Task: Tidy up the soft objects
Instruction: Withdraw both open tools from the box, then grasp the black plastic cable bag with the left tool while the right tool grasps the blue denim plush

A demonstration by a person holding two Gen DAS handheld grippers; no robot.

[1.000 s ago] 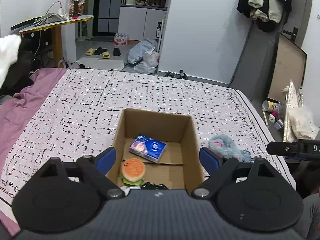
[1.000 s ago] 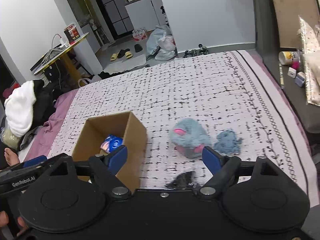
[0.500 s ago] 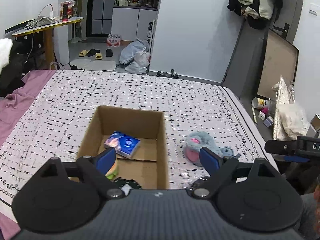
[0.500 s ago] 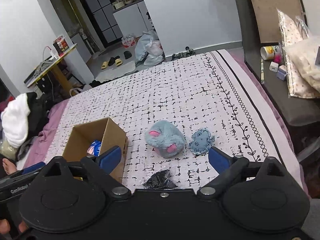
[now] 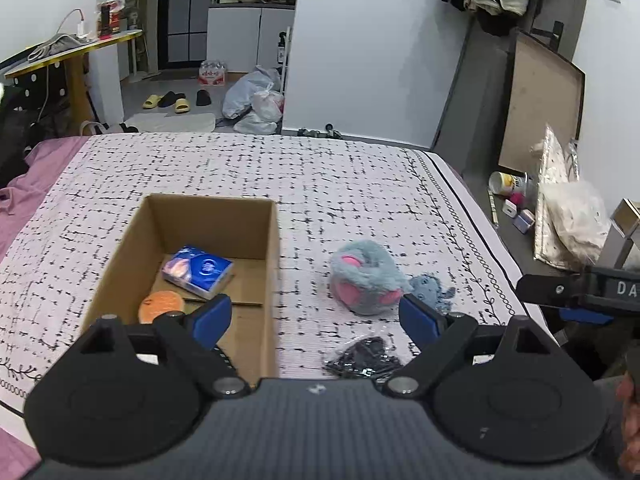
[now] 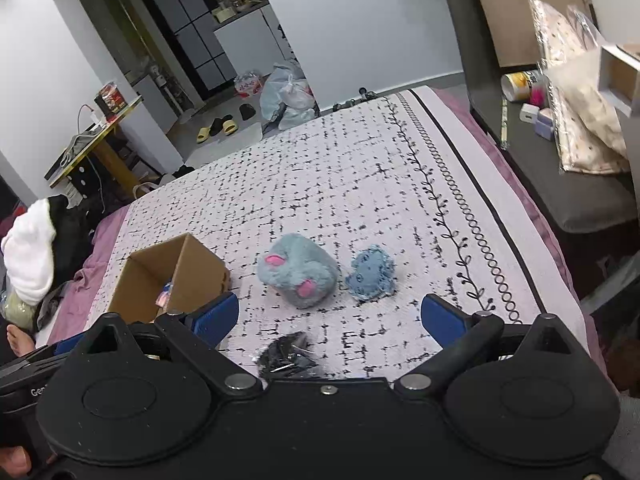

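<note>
On the patterned bedspread stands an open cardboard box [image 5: 274, 264] holding a blue tissue pack [image 5: 198, 271] and an orange burger toy [image 5: 160, 306]. Right of the box lie a grey-blue plush with pink patches [image 5: 364, 278], a small blue plush [image 5: 432, 288] and a black plastic packet [image 5: 364, 358]. My left gripper [image 5: 316, 314] is open and empty, above the box's right wall and the packet. My right gripper [image 6: 329, 315] is open and empty; the grey-blue plush [image 6: 298, 270], small blue plush [image 6: 370, 274] and packet [image 6: 286, 356] lie ahead of it, the box [image 6: 200, 268] to its left.
The bed's right edge drops to a dark ledge [image 6: 560, 184] with small containers and plastic-wrapped bedding [image 6: 580, 120]. A pile of clothes [image 6: 32, 256] lies at the bed's left. A person's bare foot [image 6: 18, 338] shows at lower left. Beyond the bed are slippers and bags on the floor.
Both grippers have moved to the right over the bed, so the box has slid left in both views and the plush toys came more central. The right jaws have spread wider.
</note>
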